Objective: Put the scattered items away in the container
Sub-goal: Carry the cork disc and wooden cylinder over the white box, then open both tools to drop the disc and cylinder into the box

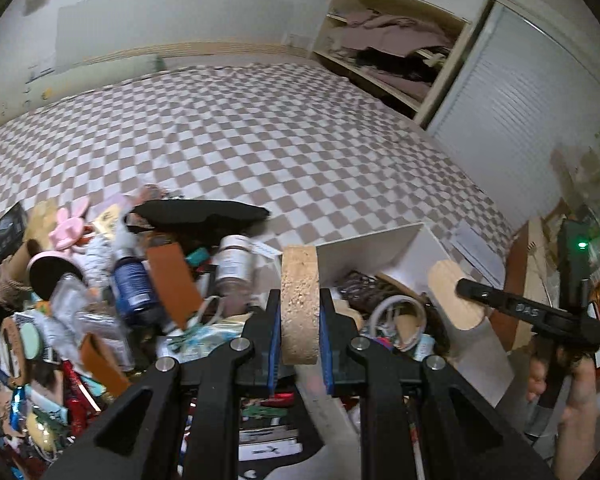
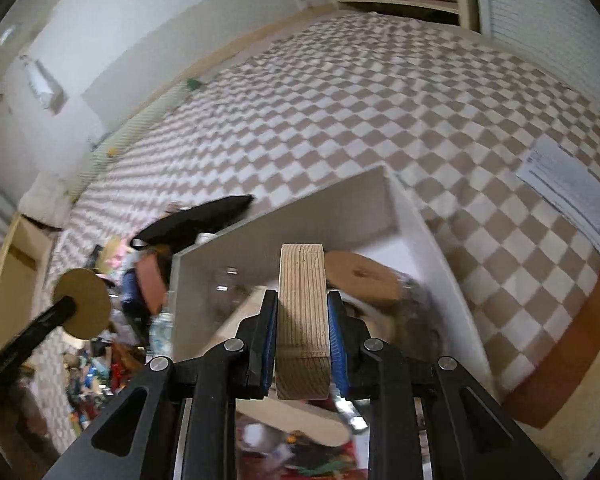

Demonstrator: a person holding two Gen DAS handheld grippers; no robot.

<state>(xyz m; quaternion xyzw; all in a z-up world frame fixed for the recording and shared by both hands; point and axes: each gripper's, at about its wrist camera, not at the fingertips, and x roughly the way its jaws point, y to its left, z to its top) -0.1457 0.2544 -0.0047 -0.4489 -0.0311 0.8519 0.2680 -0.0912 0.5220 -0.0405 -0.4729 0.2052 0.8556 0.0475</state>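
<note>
our left claw (image 1: 299,316) is pinched on a cork disc (image 1: 299,300), held on edge between the blue pads. our right claw (image 2: 302,320) is pinched on a wooden disc (image 2: 302,320), also on edge.

status of the white box (image 2: 412,216): it stands on the checked bedcover (image 1: 260,128), directly ahead of and below the right claw, and ahead and to the right of the left claw. it already holds several things: another cork disc (image 2: 360,276) just beyond the right claw's tips, a white ring (image 1: 398,316) and some dark items we cannot identify.

remaining: a large heap lies ahead and to the left of the left claw, outside the box. it includes a blue bottle (image 1: 134,288), a pale jar (image 1: 234,264), brown leather strips (image 1: 172,284), a pink bunny piece (image 1: 70,224) and a black pouch (image 1: 204,214).

judgement: the task is partly done. both held discs are still above the box, and most of the heap is left.
</note>
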